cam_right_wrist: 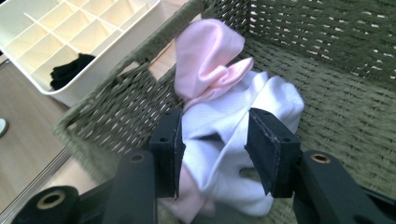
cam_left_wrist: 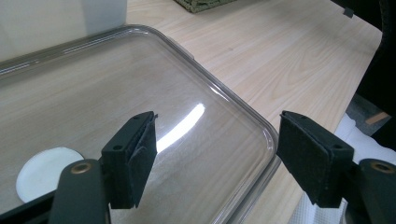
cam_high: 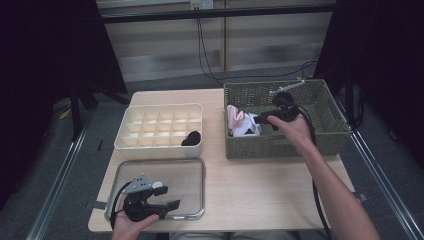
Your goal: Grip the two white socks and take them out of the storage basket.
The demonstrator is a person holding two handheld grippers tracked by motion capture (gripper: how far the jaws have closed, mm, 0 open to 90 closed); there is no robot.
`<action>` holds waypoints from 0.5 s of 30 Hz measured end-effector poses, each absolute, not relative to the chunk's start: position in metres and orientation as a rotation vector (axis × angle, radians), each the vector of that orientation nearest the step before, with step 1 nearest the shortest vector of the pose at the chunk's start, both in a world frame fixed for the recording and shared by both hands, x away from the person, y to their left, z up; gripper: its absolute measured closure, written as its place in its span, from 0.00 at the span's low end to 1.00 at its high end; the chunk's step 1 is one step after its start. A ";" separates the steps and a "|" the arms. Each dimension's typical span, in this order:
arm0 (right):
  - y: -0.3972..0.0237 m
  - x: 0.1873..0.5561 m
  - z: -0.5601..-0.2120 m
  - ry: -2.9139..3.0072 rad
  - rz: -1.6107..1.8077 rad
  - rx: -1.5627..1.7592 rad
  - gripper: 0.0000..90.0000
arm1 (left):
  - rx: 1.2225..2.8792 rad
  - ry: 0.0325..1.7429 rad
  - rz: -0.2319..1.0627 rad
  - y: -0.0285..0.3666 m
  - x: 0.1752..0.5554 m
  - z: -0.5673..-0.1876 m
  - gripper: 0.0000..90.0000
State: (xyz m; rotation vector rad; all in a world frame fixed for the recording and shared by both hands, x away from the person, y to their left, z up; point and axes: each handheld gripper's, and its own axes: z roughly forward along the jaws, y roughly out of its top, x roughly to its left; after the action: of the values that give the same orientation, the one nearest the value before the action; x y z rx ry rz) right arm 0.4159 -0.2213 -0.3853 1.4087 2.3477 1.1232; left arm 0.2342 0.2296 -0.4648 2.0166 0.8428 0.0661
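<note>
**Reaching into the basket for the white cloth**

Seen nearest the person, the left gripper [cam_high: 167, 206] is held low over a clear tray [cam_high: 197, 167] at the front left of the worktop [cam_high: 260, 190]. Its jaws are spread wide, with nothing between them. A white disc [cam_left_wrist: 44, 177] is seen on the tray just beside the left jaw.

Behind the tray, a cream divided box [cam_high: 125, 142] is set, and a black item [cam_high: 191, 138] is lodged in its front right compartment.

Farther right, a green woven basket [cam_high: 280, 147] is placed. The right gripper [cam_right_wrist: 212, 140] is held inside it, jaws half parted on either side of a white cloth [cam_right_wrist: 275, 100]; whether the pads press on it cannot be told. The cloth is heaped against the basket's left wall, with a pink cloth [cam_right_wrist: 208, 56] touching it there.
</note>
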 end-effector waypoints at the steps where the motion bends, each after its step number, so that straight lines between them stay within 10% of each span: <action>1: -0.221 0.421 -0.385 2.349 1.106 1.416 0.62 | 2.013 0.843 0.060 0.230 0.234 -0.465 0.32; 15: -0.220 0.471 -0.406 2.380 1.007 1.496 0.49 | 1.999 0.846 0.062 0.233 0.234 -0.464 0.32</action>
State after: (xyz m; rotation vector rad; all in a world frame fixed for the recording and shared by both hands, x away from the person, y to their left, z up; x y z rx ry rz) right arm 0.4709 -0.2195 -0.4063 1.4957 2.3795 1.0072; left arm 0.2336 0.2332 -0.4637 1.9995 0.8458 0.0618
